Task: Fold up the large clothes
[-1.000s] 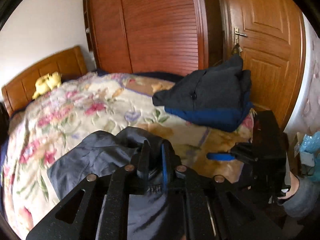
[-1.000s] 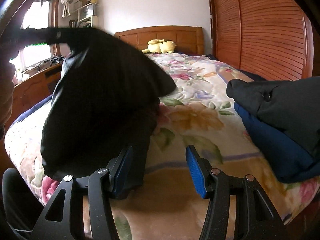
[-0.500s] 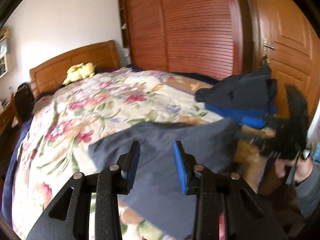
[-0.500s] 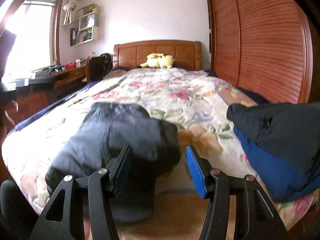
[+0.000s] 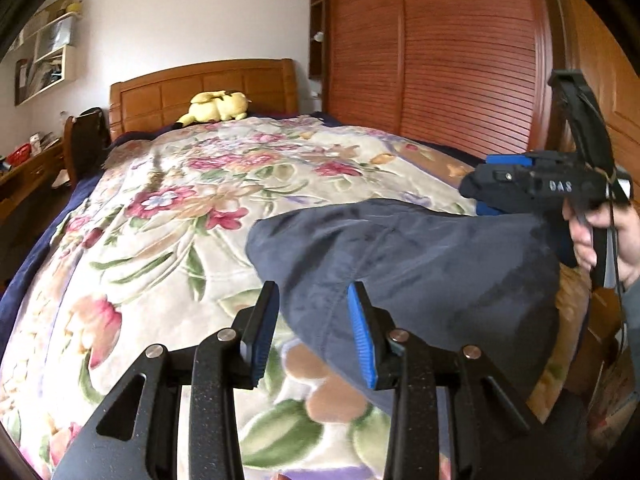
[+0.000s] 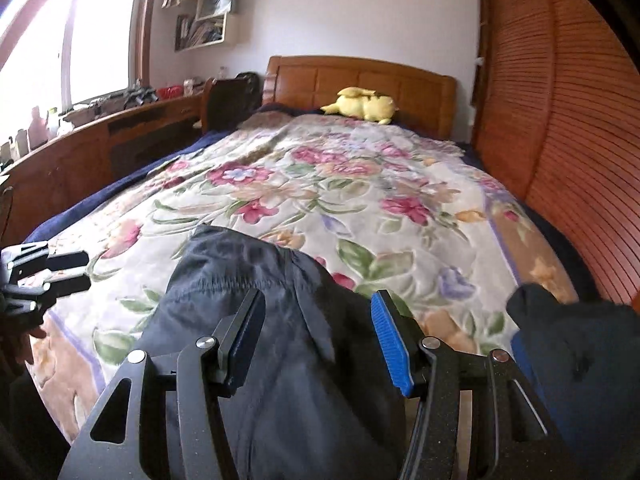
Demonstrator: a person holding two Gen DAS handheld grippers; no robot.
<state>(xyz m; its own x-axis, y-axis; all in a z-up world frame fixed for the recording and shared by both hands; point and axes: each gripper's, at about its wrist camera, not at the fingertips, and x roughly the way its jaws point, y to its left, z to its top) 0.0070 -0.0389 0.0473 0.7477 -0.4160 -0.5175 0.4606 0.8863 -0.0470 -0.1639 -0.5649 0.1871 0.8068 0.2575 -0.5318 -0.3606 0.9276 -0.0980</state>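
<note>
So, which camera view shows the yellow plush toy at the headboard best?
The right wrist view: the yellow plush toy lies near the middle of the picture, sharp and unblocked, on the bed. The left wrist view also shows the toy, but from a more slanted angle and off to the left.

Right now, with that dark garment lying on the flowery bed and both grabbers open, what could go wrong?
The dark garment lies near the bed's foot edge, so a tug might drag it off the floral blanket. Both the left gripper and the right gripper are open with nothing pinched, so a close could catch one layer and undo the fold. The stacked clothes sit close by and could get bumped.
</note>
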